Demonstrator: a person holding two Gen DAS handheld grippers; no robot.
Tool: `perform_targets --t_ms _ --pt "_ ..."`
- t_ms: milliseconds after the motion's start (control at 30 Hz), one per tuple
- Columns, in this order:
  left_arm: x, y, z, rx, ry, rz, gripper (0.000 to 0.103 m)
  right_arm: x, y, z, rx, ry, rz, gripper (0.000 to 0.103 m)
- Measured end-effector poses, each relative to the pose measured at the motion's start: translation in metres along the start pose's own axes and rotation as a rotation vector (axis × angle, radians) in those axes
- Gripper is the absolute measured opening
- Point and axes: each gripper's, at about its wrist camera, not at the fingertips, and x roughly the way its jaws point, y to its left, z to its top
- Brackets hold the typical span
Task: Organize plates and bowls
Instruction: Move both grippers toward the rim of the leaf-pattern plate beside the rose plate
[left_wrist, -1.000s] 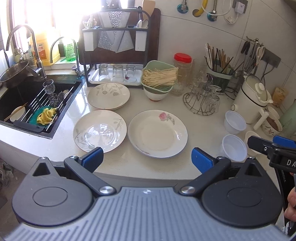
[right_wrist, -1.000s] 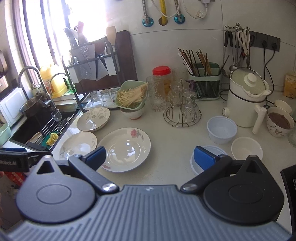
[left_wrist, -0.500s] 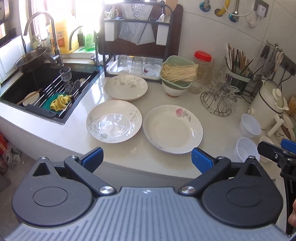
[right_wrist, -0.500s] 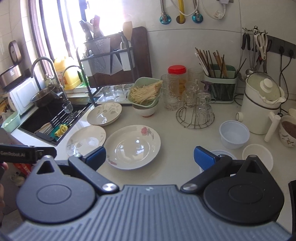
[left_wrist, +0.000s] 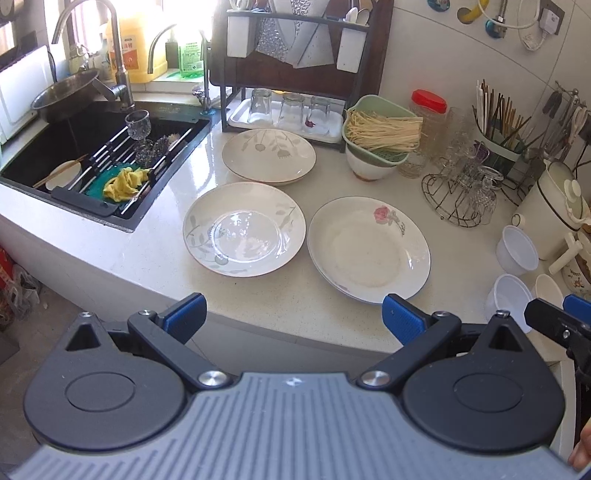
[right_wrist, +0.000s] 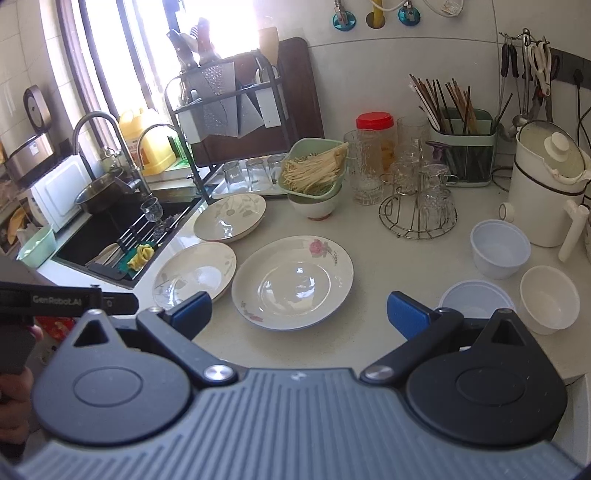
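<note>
Both grippers are up at the counter's edge, and nothing is in either one. The left gripper (left_wrist: 293, 314) has its blue-tipped fingers (left_wrist: 184, 317) spread wide with only air between them, held short of the countertop (left_wrist: 122, 254). The right gripper (right_wrist: 299, 314) is just as wide open, empty too, poised above the near rim of the rose plate (right_wrist: 291, 282).

Three plates lie flat on the white counter. The rose plate (left_wrist: 369, 249) sits nearest the middle, with a pink flower printed on its far rim. Just beside it, towards the sink (left_wrist: 85, 147), is the leaf-patterned plate (left_wrist: 243, 229), their rims nearly touching (I can't tell if they actually meet). Behind those two, in front of the dish rack (left_wrist: 295, 74), rests a third plate (left_wrist: 269, 155) with a faint floral print.

Over on the right, near the white kettle (right_wrist: 543, 184), there's a cluster of three white bowls: one deeper plastic bowl (right_wrist: 500, 253) at the back, a shallow one (right_wrist: 476, 299) partly hidden behind the right gripper's finger, and a small bowl (right_wrist: 548, 304) just beside it.

A green colander of noodles (right_wrist: 314, 173) sits stacked on a white bowl at the back.
</note>
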Motion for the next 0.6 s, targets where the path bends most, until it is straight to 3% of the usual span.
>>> perform_targets --t_ms 600 --pt "0.102 0.104 0.093 0.143 0.047 -0.162 0.103 0.100 0.082 0.026 0.102 0.004 -0.056 0.103"
